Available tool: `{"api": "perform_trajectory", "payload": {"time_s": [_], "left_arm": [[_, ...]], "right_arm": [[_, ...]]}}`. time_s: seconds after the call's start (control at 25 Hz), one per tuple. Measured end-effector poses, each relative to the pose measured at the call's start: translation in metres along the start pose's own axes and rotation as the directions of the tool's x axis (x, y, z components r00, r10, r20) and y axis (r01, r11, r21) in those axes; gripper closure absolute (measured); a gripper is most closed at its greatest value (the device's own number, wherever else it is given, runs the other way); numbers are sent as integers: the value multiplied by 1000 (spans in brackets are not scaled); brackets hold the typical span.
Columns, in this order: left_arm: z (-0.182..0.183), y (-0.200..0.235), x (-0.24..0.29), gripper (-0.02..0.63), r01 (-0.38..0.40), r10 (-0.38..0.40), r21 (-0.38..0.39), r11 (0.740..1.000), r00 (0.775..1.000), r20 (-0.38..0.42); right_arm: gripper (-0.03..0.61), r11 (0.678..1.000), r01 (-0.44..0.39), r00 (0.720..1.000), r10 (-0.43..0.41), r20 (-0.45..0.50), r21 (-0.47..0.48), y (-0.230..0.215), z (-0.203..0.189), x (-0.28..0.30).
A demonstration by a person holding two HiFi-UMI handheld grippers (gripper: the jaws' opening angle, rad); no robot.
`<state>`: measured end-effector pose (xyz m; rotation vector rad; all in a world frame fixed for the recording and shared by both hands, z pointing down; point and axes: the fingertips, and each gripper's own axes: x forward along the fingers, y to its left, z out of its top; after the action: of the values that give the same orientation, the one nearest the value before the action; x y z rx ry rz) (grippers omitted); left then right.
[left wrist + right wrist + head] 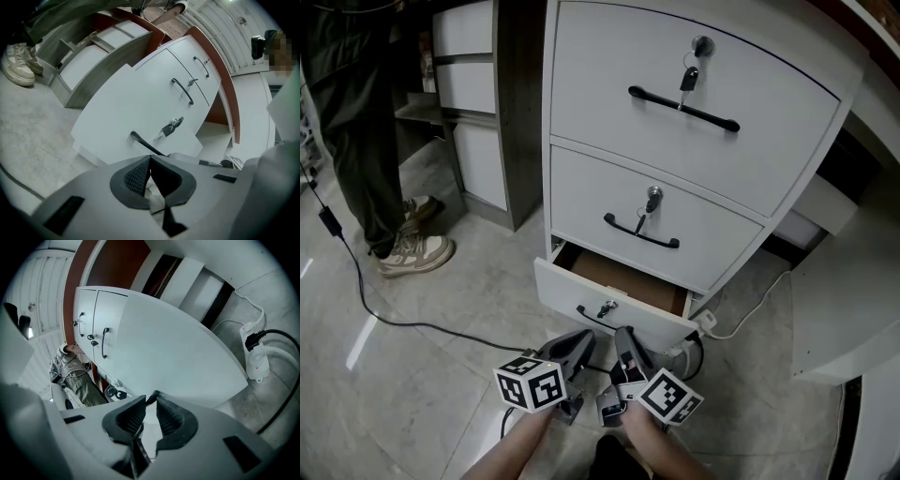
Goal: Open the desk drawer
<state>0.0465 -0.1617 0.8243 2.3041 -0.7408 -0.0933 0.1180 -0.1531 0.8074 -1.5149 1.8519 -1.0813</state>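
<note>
Pinching handle (592,317) by tips only, right gripper (623,337) may slip off; left gripper (579,343), jaws together, empty, at 9 o'clock, could block bottom drawer (619,286).

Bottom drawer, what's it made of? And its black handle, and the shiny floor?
Bottom drawer: white, smooth, matt front, probably painted or coated board; the brown inside looks like wood. Handle: thin, black, slightly glossy bar, likely painted metal, maybe plastic. Floor: grey mottled surface with a bright reflection, so probably polished stone or ceramic.
</note>
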Motion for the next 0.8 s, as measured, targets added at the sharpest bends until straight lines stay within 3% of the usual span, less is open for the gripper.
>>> {"api": "perform_trajectory", "payload": {"time_s": [0.44,0.8], "left_arm": [[3,-12,-35,603,-1,-1,47,999,999,37],[-5,-25,-60,604,31,-32,23,999,998,49]], "right_arm": [[500,999,-29,998,29,-56,-13,13,-27,-31],[505,999,-38,994,39,-102,17,24,-47,-55]]}}
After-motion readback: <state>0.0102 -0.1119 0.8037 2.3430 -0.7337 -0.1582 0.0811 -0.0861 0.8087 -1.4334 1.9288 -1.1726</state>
